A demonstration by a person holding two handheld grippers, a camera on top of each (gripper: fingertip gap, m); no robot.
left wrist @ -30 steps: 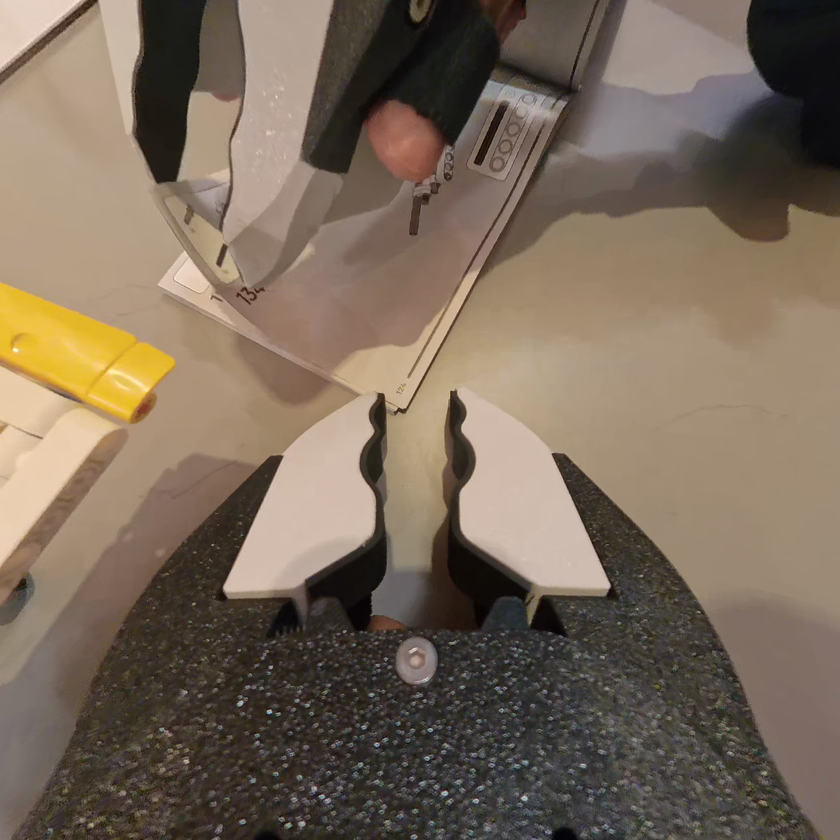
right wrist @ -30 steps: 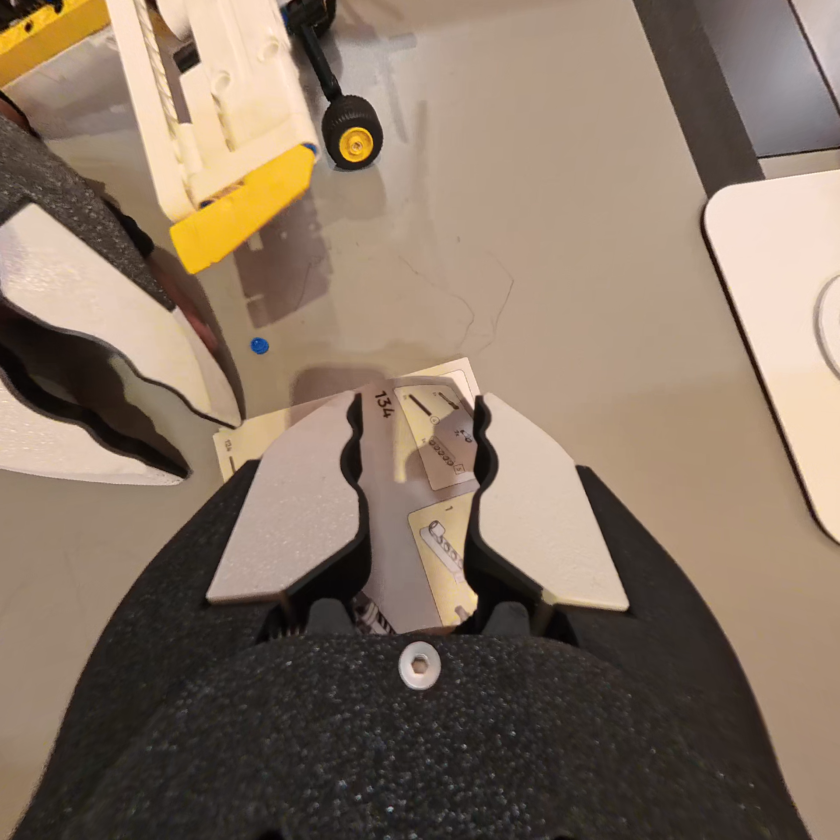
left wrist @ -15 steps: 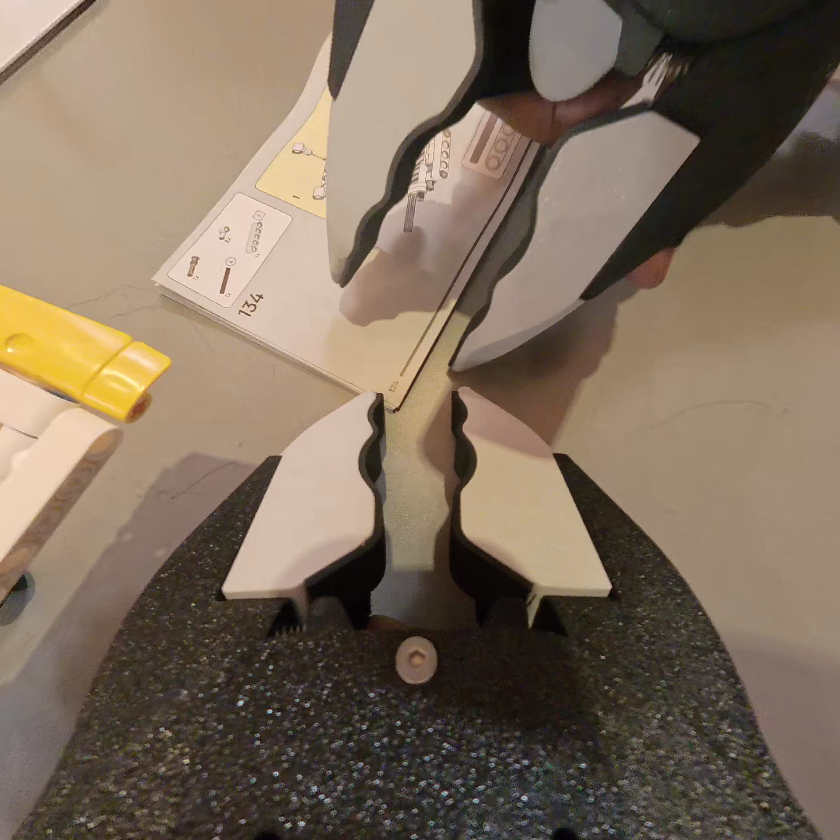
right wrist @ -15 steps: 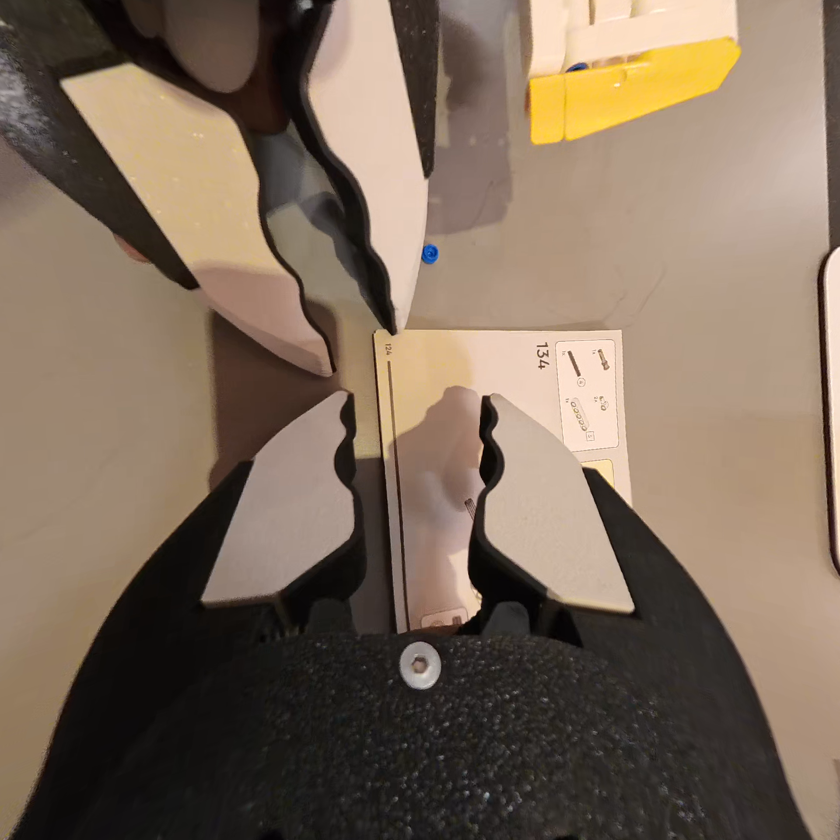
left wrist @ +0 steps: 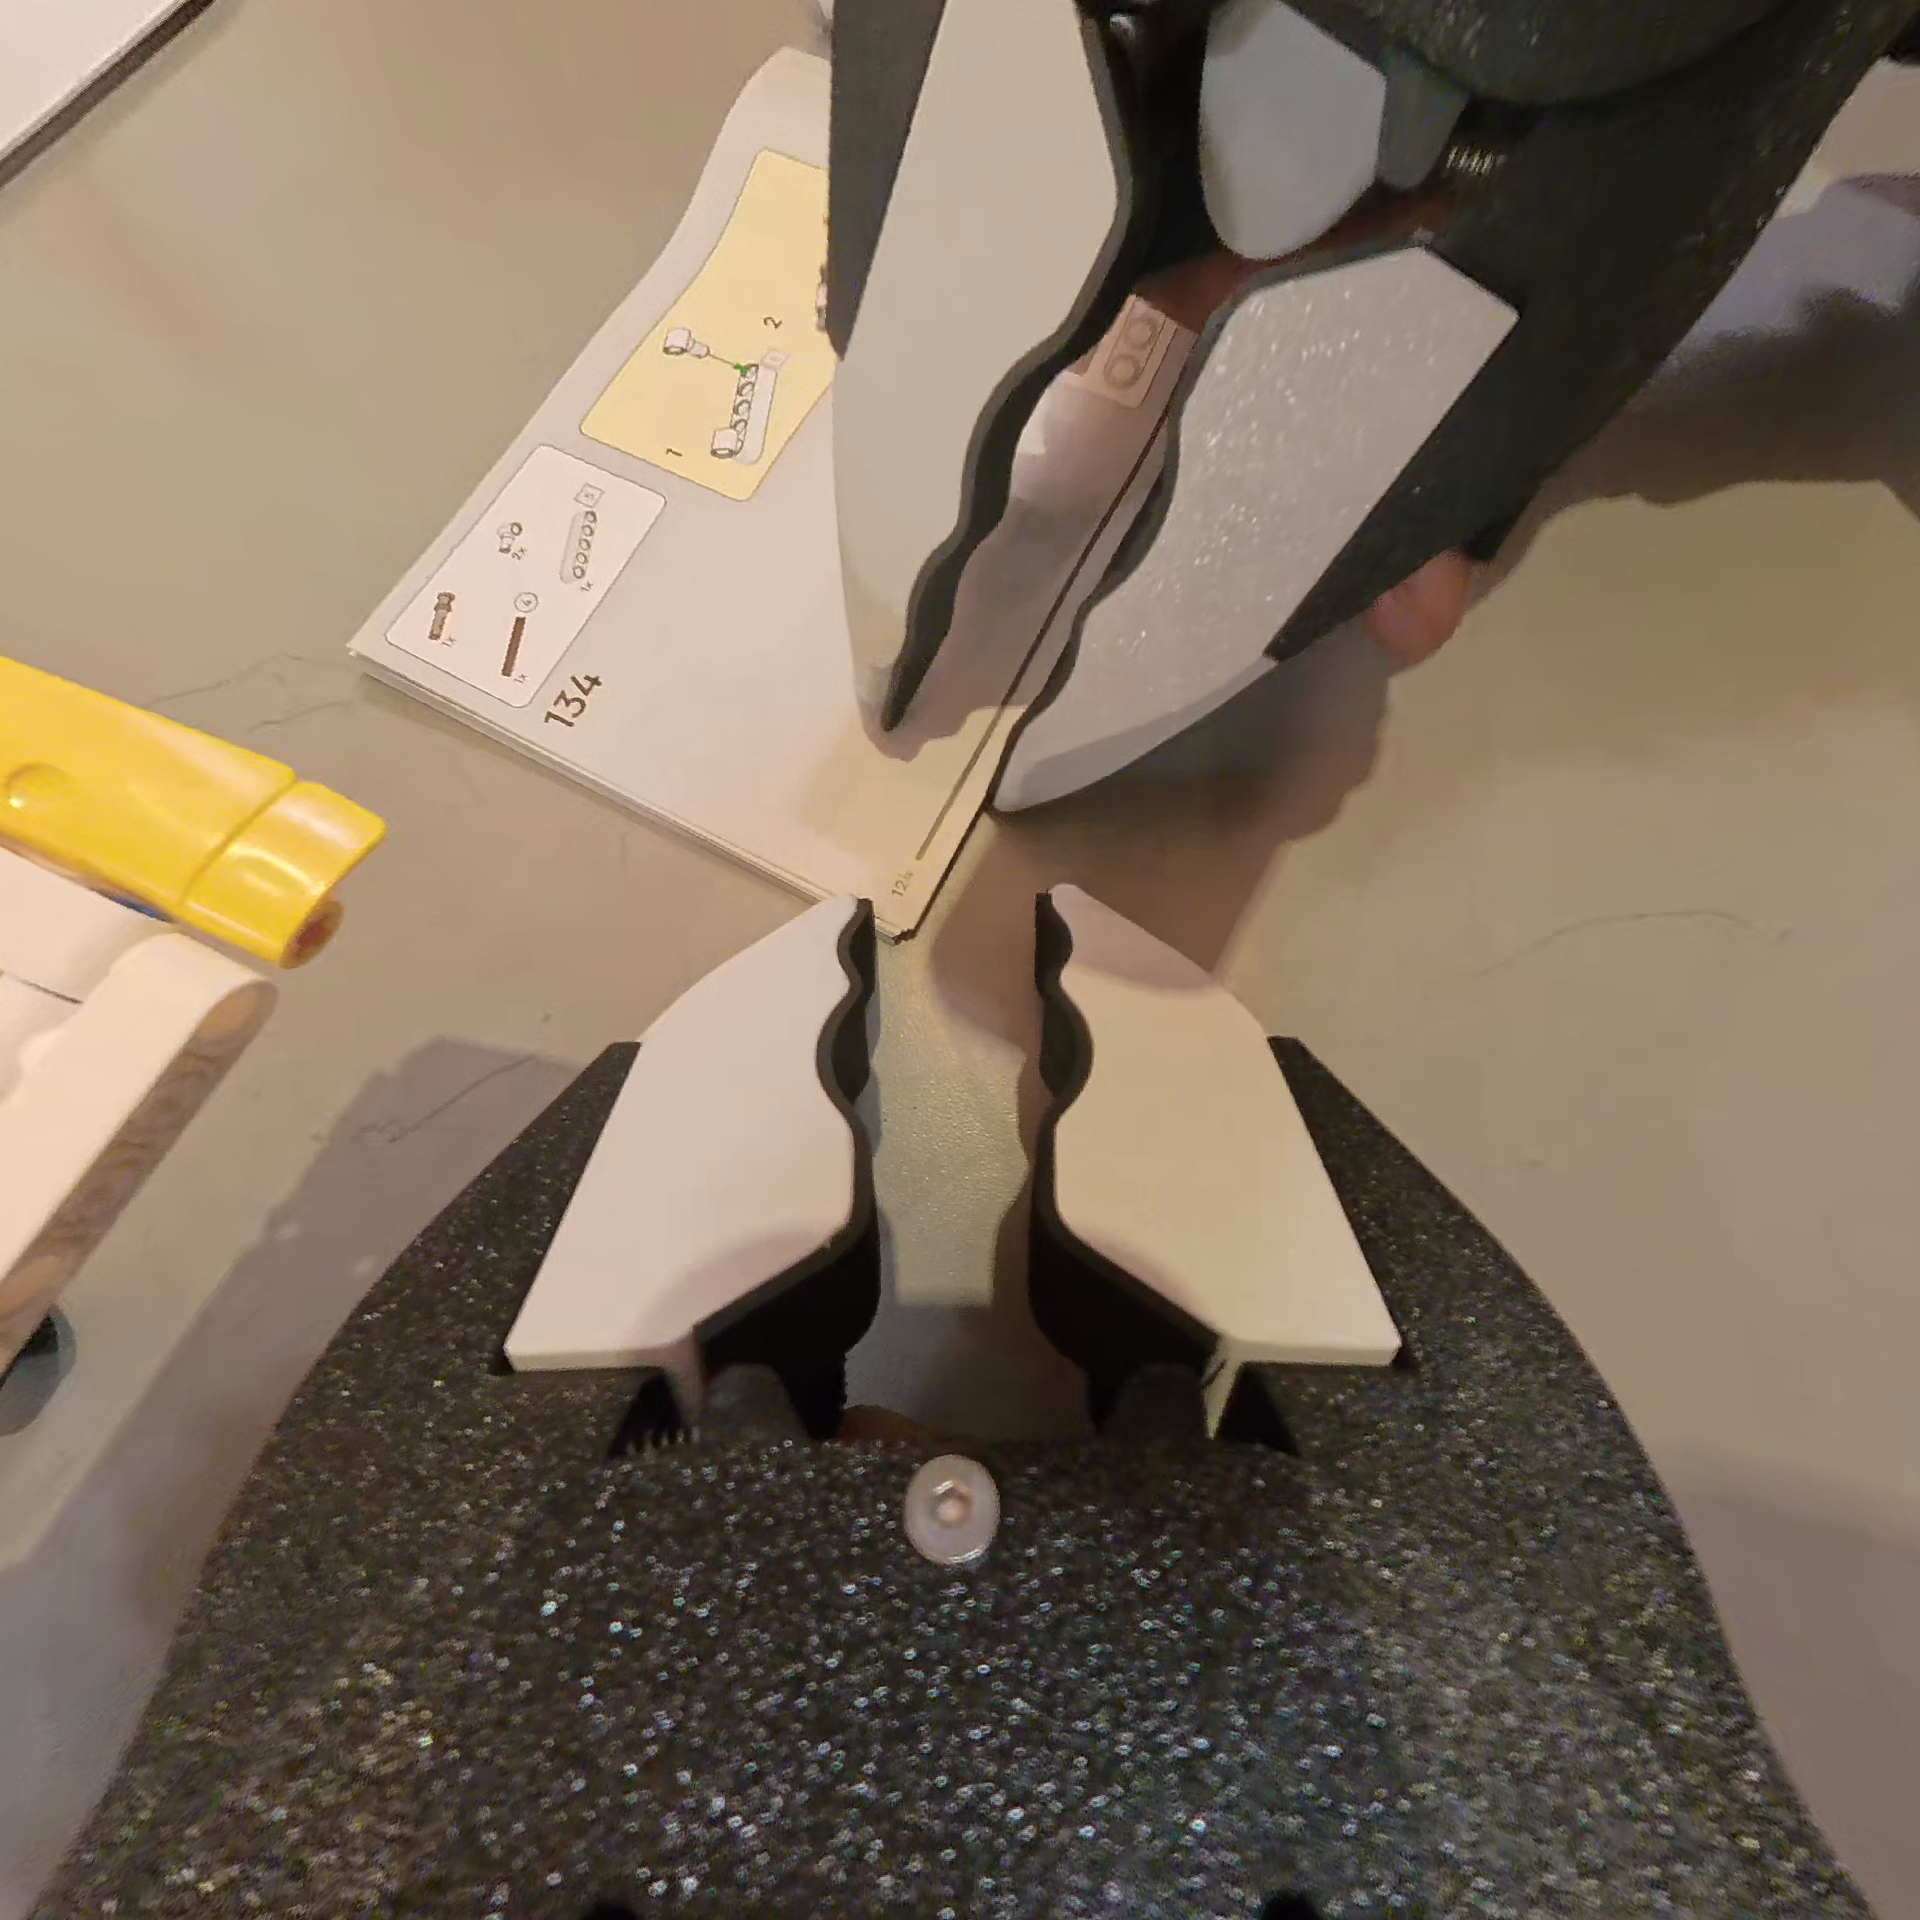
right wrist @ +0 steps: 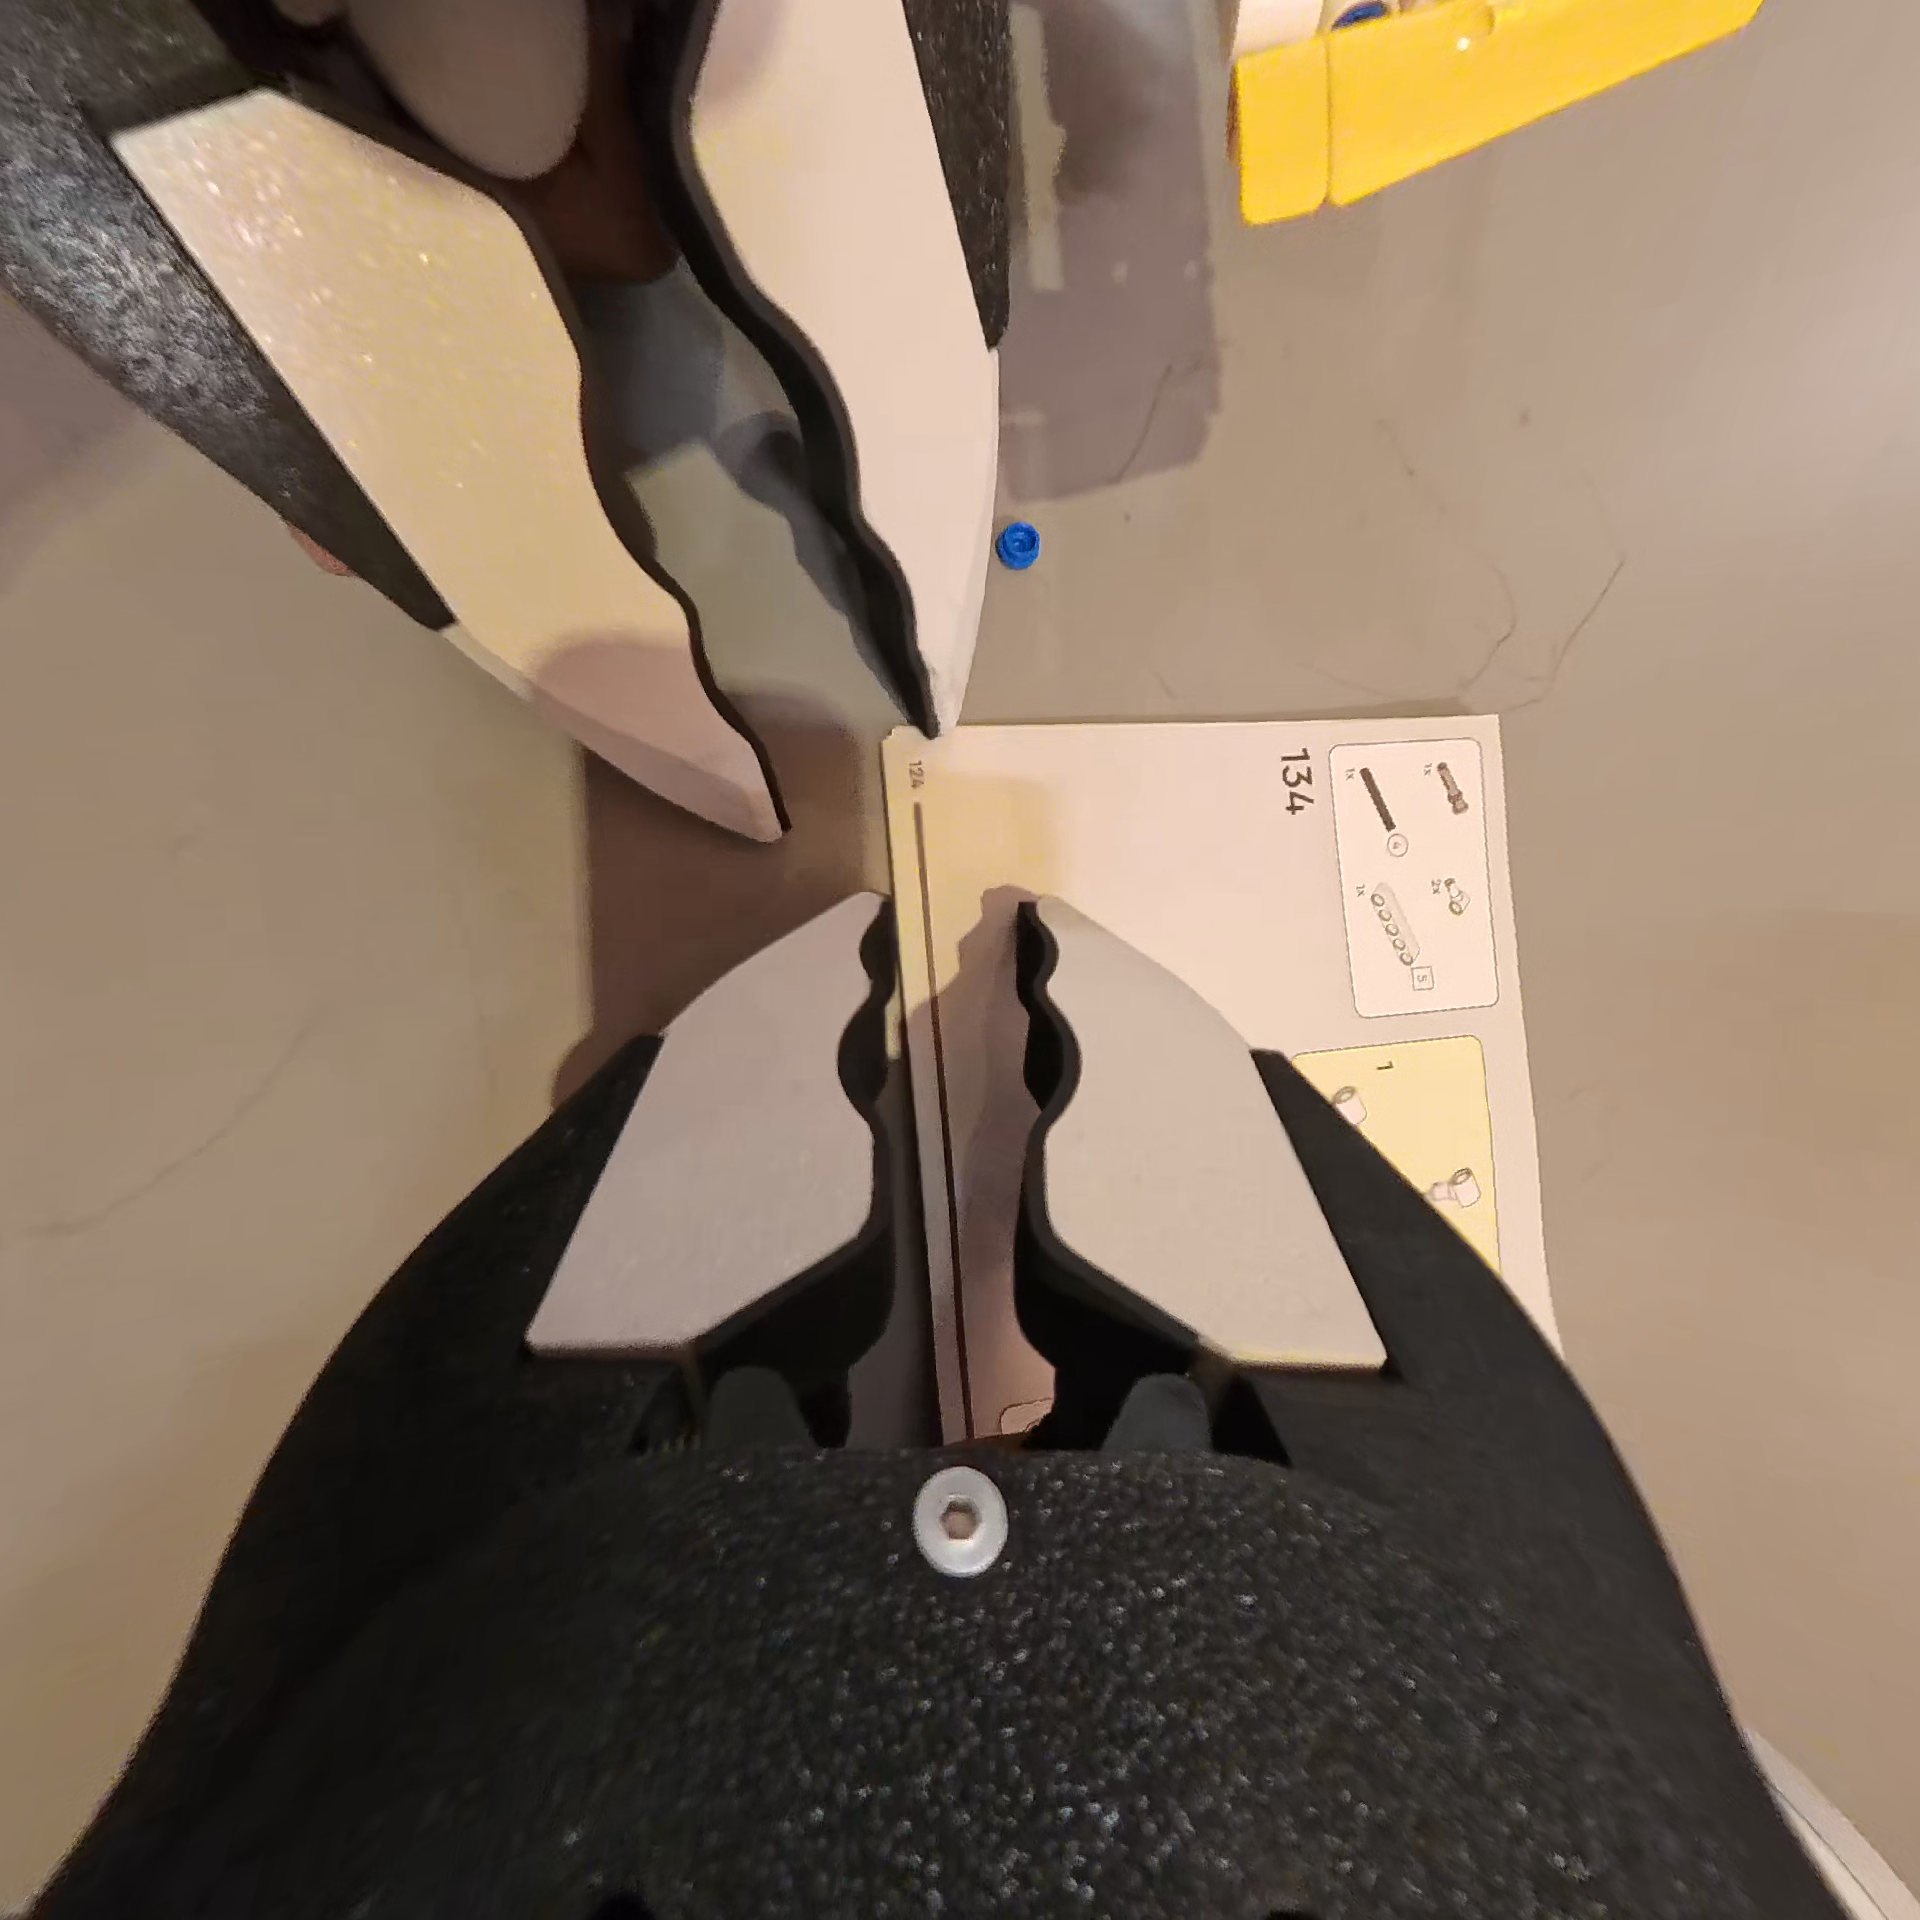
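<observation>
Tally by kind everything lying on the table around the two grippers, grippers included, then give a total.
Grippers: 2, left gripper and right gripper, both with fingers apart and nothing clamped
Instruction booklets: 1, booklet
Yellow and white brick-built models: 1, model
Small blue studs: 1, stud
Total: 5

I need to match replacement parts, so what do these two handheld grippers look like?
Both are alike: the left gripper and right gripper have a speckled black body with a silver hex screw at its centre. Each carries two pale grey, wedge-shaped fingers with black, wavy inner pads. No cables or sleeves show.
</observation>
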